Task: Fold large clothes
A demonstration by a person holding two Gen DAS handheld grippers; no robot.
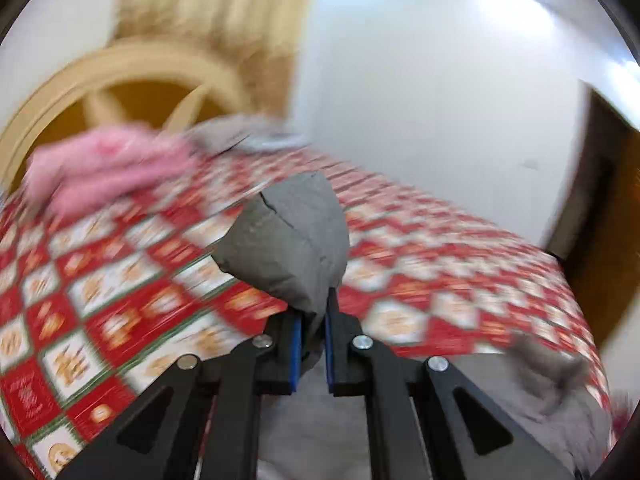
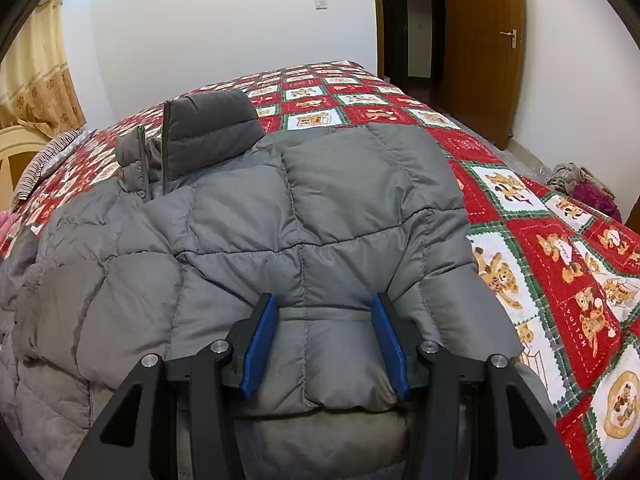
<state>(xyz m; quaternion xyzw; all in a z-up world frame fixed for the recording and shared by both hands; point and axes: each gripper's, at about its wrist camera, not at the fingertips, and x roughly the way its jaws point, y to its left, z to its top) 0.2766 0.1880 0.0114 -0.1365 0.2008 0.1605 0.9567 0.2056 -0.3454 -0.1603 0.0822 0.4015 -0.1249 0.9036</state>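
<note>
Now your left gripper (image 1: 311, 312) pinches a fold of the grey down jacket (image 2: 280, 248), while your right gripper (image 2: 324, 320) is spread wide over it.

Nearest you, the left gripper's blue pads (image 1: 296, 354) are pressed close with grey fabric bunched up between them, lifted above the bed (image 1: 120, 280); that view is blurred. The right gripper's fingers (image 2: 260, 344) stand apart on either side of a seam near the jacket's close hem, resting at the cloth without clamping it. The jacket lies spread along the near edge of the red patterned bedcover (image 2: 540, 248), collar (image 2: 208, 128) upright toward the far side. Beyond, a pink garment (image 1: 108, 168) sits by the bed's far left edge.
</note>
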